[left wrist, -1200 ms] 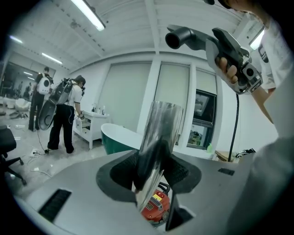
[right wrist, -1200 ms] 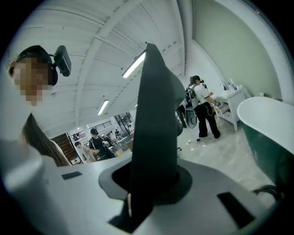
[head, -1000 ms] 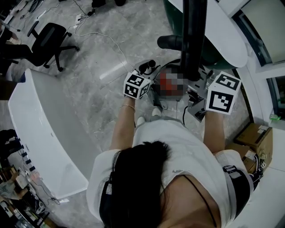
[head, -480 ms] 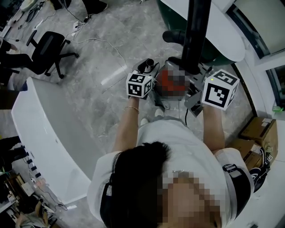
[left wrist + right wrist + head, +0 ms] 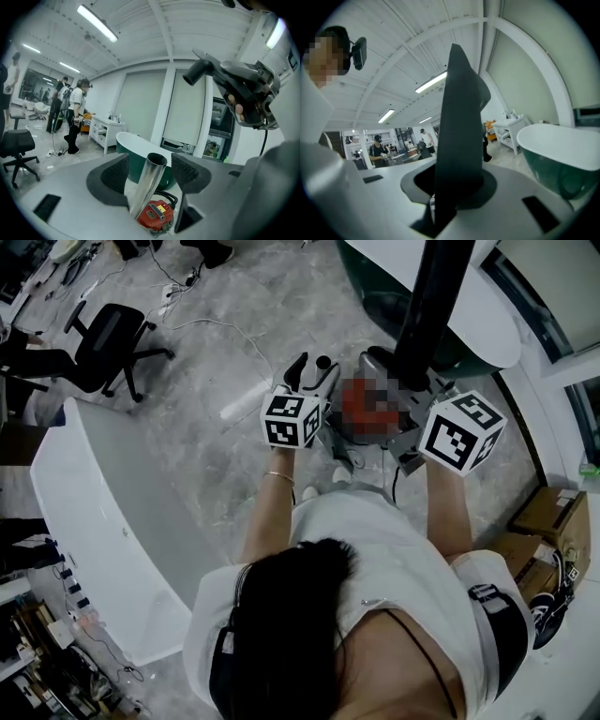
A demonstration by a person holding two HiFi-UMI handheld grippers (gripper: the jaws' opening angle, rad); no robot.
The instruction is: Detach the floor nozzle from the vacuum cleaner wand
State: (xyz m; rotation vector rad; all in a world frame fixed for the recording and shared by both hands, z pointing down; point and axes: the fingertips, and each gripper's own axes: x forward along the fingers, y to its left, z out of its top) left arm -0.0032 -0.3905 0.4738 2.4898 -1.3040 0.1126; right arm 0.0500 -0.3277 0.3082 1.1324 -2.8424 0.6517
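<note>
My left gripper (image 5: pixel 310 367) (image 5: pixel 150 172) is open; its jaws have just been opening. The silver wand tube (image 5: pixel 149 185) stands between the pads with its bare open end up, and neither pad presses on it. Below it sits the red vacuum body (image 5: pixel 155 214) (image 5: pixel 360 401) on the floor. My right gripper (image 5: pixel 454 190) is shut on the black floor nozzle (image 5: pixel 460 117), which rises as a tall dark column (image 5: pixel 427 306) toward the head camera. In the left gripper view the right gripper (image 5: pixel 248 91) hangs at the upper right, apart from the tube.
A white bathtub (image 5: pixel 94 521) lies on the left, and a green one with a white rim (image 5: pixel 473 329) just beyond the vacuum. An office chair (image 5: pixel 112 334), a floor cable (image 5: pixel 220 329) and cardboard boxes (image 5: pixel 553 521) stand around. People (image 5: pixel 75 112) are far off.
My left gripper has risen a little and its jaws have spread apart. The black nozzle column leans further right at its top. My right gripper has shifted slightly.
</note>
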